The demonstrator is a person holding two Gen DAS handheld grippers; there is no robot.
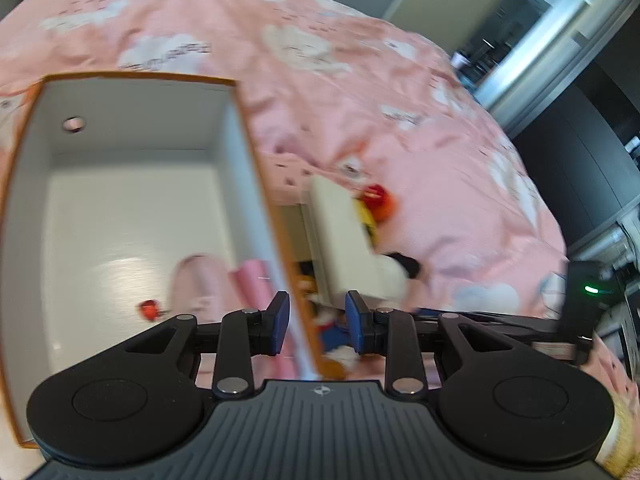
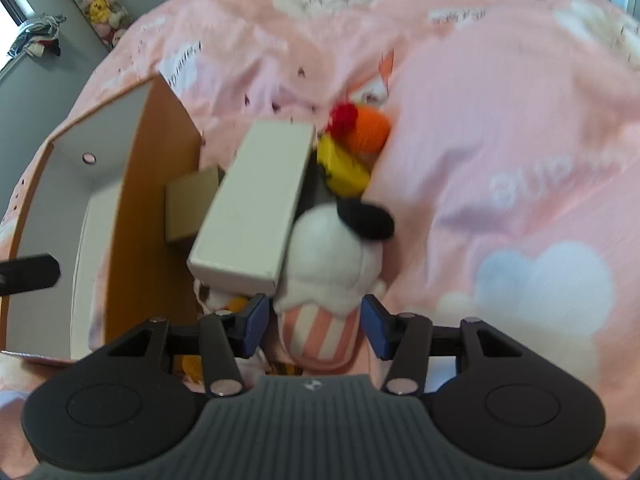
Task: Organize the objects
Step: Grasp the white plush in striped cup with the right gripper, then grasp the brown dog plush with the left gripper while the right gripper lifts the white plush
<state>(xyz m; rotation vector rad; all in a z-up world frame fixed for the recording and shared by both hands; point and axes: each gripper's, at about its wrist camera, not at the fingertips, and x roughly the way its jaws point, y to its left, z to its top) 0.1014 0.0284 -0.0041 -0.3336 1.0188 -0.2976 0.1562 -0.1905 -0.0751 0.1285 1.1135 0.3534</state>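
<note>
On the pink bed [image 2: 500, 120], an open box [image 2: 132, 208] with orange walls stood at the left. Right of it lay a white carton [image 2: 248, 208], then a plush toy [image 2: 328, 264] with a striped base. The right gripper [image 2: 314, 326] straddled that base, fingers [image 2: 256, 322] apart, not pressing. Only the left wrist view showed the box's floor; the left gripper [image 1: 318, 322] hung over the box's right wall, half-open, empty.

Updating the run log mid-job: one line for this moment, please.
left gripper: jaws open over orange box | right gripper: jaws open, straddling white plush | white carton: beside plush
</note>
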